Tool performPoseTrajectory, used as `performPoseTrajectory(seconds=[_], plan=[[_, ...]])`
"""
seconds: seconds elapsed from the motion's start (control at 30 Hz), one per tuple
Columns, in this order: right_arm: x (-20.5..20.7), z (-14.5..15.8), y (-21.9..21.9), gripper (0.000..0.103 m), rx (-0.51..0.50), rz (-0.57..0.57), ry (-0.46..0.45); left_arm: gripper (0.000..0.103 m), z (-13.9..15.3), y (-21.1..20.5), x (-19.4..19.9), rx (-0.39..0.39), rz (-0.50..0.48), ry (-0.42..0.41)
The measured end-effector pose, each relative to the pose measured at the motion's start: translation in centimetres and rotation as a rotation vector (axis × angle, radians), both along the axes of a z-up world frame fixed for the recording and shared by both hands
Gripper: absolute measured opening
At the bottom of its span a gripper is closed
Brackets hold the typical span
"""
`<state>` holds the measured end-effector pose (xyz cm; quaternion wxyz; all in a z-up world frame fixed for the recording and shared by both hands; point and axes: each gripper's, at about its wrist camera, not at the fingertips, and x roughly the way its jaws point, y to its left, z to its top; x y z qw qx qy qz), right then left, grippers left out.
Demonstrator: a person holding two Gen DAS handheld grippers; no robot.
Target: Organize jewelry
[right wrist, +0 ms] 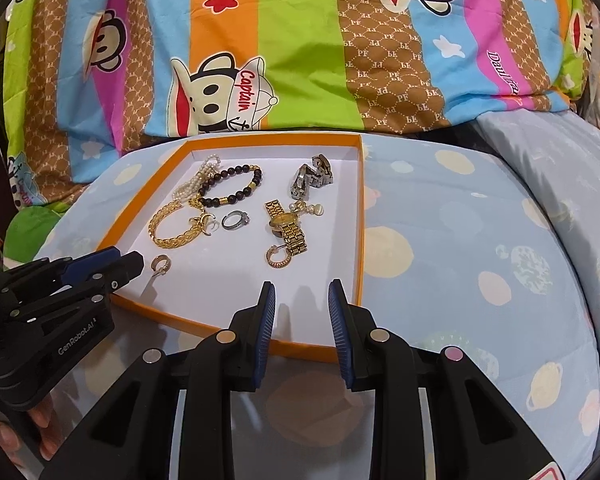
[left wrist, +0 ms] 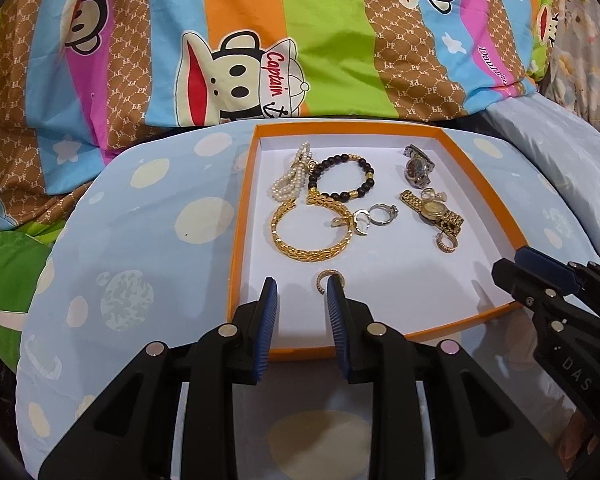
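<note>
Hoop earring (left wrist: 331, 279) touches left gripper's (left wrist: 302, 294) right finger.

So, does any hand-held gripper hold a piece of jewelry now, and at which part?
Nothing is held. The left hand-held gripper is open near the small gold hoop earring, and the right hand-held gripper is open too.

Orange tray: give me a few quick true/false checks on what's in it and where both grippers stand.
1. Both watches lie inside the orange tray. True: the silver watch and gold watch are there.
2. The left gripper is shut on the gold bracelet. False: it is open, holding nothing.
3. The black bead bracelet lies outside the tray. False: it is inside.
4. The right gripper is open and empty. True.
</note>
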<state>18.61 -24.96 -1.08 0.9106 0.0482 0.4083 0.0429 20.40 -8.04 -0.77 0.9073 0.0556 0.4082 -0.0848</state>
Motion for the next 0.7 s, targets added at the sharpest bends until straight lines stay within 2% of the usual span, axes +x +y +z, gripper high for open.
performPoseTrajectory(seconds=[0.37,0.57,0.6,0.7], plan=[[-1.0,0.1,0.5,0.028,0.006,0.000,0.004,0.026,-0.2,0.5,-0.4,0.007,-0.005,-0.002],[-1.9,1.1,0.0,0.029,0.060,-0.030,-0.008,0.026,0.9,0.7,-1.1,-0.014,0.009,-0.023],[-2.3,1.3,0.1,0.031,0.057,-0.033,-0.018,0.033,1.3,0.8,-1.5,-0.012,0.014,-0.039],[-4.0,2.4,0.9,0.046,0.033,-0.045,-0.066,0.052,2.5,0.8,-3.1,-0.008,0.027,-0.096]])
